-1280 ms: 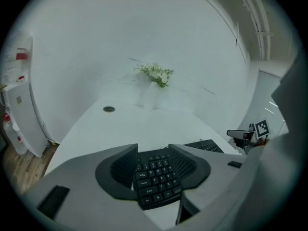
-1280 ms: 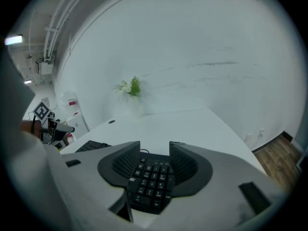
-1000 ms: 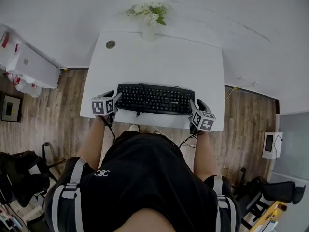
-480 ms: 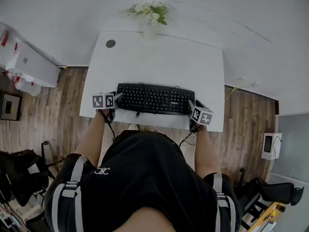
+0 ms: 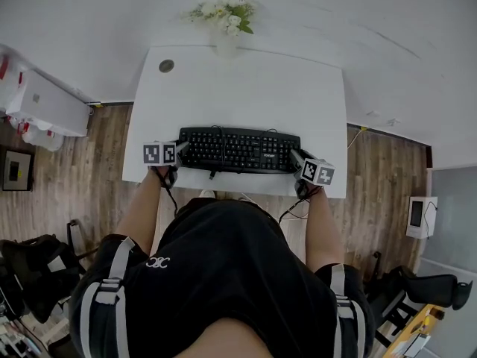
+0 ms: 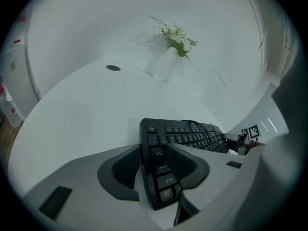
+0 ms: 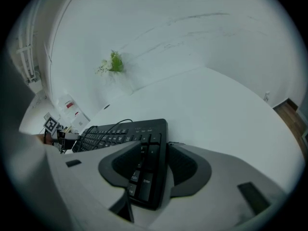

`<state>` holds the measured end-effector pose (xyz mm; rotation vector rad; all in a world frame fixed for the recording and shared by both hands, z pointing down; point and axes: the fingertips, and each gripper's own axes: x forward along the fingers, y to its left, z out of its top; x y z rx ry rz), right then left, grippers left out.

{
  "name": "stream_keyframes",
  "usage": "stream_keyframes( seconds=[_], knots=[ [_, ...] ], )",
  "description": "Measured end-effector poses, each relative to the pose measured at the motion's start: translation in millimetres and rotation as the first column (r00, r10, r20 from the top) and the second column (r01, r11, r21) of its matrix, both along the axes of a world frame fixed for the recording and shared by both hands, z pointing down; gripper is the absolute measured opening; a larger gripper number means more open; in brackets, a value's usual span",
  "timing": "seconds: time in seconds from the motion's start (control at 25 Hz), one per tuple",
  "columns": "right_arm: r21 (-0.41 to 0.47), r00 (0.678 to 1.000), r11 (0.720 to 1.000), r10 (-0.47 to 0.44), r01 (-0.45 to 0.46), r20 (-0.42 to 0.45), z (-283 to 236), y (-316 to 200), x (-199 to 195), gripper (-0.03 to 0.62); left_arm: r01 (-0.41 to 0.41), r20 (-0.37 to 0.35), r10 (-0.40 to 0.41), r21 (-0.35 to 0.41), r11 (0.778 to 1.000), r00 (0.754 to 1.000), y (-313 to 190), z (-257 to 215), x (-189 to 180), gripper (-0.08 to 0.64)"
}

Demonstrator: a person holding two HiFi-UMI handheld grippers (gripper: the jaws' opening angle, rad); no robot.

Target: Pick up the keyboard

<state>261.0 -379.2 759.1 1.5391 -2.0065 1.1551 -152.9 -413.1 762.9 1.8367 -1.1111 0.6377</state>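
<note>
Two downward-tilted hand-held grippers (image 5: 181, 149) (image 5: 294, 156) closing astride keyboard (image 5: 238, 150).

White desk (image 5: 246, 95) against white wall (image 5: 373, 21); wood plank floor (image 5: 89, 170).

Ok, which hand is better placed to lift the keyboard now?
Neither alone; left and right match. The left tongs straddle the left end of the keyboard, the right tongs its right end, both closing with it between them. Lift with both together.
</note>
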Motion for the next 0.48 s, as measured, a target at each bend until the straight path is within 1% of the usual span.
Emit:
stream_keyframes(
  seconds=[0.08, 0.2, 0.32, 0.4, 0.48],
  knots=[
    [-0.005, 1.000, 1.000, -0.004, 0.004, 0.013, -0.3, -0.7, -0.6, 0.184, -0.006, -0.018, 0.006, -0.023, 1.000, 1.000, 0.9, 2.5, 0.6, 0.189],
    [-0.008, 1.000, 1.000, -0.004, 0.004, 0.029, -0.1, 0.5, -0.6, 0.183, -0.008, -0.071, 0.004, -0.049, 0.999, 0.997, 2.5, 5.1, 0.3, 0.192],
    [-0.024, 0.999, 1.000, 0.017, -0.016, 0.051, -0.2, -0.5, 1.2, 0.177, -0.019, -0.077, 0.016, -0.038, 0.999, 0.997, 1.0, 4.4, 1.6, 0.192],
    [-0.042, 0.996, 0.998, 0.046, -0.043, 0.078, -0.1, -2.1, 3.1, 0.166, -0.021, -0.086, 0.017, -0.045, 0.999, 0.996, -0.5, 4.9, 4.1, 0.176],
    [-0.063, 0.995, 0.997, 0.056, -0.050, 0.087, 0.7, -2.3, 2.2, 0.160, -0.010, -0.102, 0.005, -0.055, 0.998, 0.995, -0.4, 5.2, 3.5, 0.173]
  ],
)
